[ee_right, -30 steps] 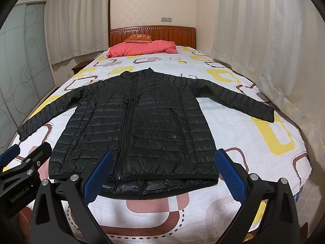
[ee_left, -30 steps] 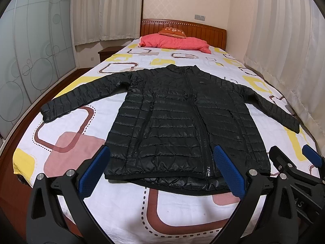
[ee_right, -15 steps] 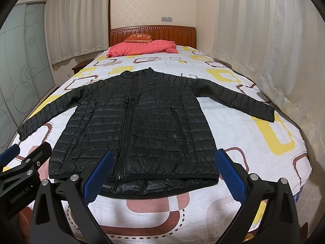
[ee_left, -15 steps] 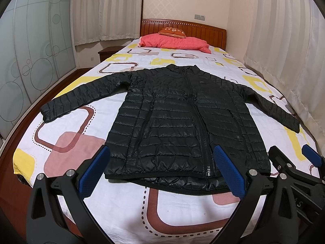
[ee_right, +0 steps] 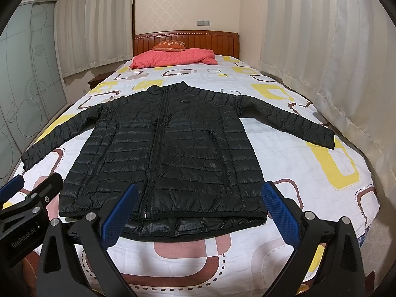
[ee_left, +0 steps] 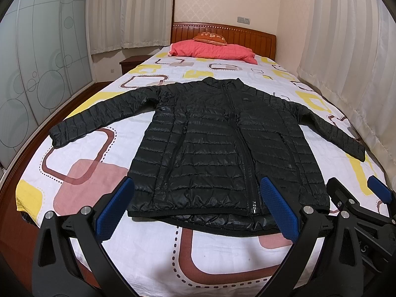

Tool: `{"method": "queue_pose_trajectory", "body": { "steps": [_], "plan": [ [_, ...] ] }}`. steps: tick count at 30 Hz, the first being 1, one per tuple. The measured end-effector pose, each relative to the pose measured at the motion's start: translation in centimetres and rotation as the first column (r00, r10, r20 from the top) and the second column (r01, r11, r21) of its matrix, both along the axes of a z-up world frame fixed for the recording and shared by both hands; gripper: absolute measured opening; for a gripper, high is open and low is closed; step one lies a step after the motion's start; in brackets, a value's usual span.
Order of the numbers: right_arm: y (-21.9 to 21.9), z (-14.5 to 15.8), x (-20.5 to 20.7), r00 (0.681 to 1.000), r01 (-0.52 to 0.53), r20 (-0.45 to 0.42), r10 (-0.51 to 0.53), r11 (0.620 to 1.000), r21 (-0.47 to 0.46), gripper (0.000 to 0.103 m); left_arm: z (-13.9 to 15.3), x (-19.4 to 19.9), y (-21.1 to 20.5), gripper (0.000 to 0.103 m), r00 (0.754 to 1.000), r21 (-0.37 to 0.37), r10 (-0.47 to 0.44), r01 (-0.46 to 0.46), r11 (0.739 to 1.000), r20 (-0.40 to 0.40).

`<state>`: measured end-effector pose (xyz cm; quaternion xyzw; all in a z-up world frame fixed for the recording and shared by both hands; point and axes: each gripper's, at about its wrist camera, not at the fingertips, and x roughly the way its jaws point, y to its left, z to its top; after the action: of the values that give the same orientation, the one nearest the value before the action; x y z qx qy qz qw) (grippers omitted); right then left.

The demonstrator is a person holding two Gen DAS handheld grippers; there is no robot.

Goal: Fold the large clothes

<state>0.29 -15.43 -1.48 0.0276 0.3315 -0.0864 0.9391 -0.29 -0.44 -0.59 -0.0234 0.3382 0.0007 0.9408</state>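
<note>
A black quilted puffer jacket (ee_left: pixel 212 148) lies flat and zipped on the bed, front up, collar toward the headboard, both sleeves spread out sideways; it also shows in the right wrist view (ee_right: pixel 168 158). My left gripper (ee_left: pixel 198 208) is open and empty, held above the foot of the bed just short of the jacket's hem. My right gripper (ee_right: pixel 200 210) is open and empty too, beside the left one, also near the hem. Each gripper shows at the edge of the other's view.
The bed (ee_left: pixel 148 247) has a white cover with yellow, pink and brown squares. A pink folded quilt (ee_left: pixel 212 50) and an orange cushion (ee_left: pixel 210 37) lie by the wooden headboard. Curtains hang on the right, glass wardrobe doors (ee_left: pixel 32 81) on the left, with a nightstand (ee_left: pixel 131 63).
</note>
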Motion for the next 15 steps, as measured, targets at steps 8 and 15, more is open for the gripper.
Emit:
{"method": "queue_pose_trajectory", "body": {
  "steps": [8,15],
  "plan": [
    [0.03,-0.02,-0.03,1.000,0.000,0.000,0.000,1.000,-0.001,0.099,-0.15,-0.08,0.03,0.101,1.000,-0.002,-0.001,0.001,1.000,-0.003],
    [0.06,-0.03,-0.05,1.000,0.001,-0.001,-0.001,1.000,-0.001,0.099,-0.18,-0.10,0.02,0.101,1.000,-0.001,-0.001,0.001,1.000,-0.002]
  ]
}}
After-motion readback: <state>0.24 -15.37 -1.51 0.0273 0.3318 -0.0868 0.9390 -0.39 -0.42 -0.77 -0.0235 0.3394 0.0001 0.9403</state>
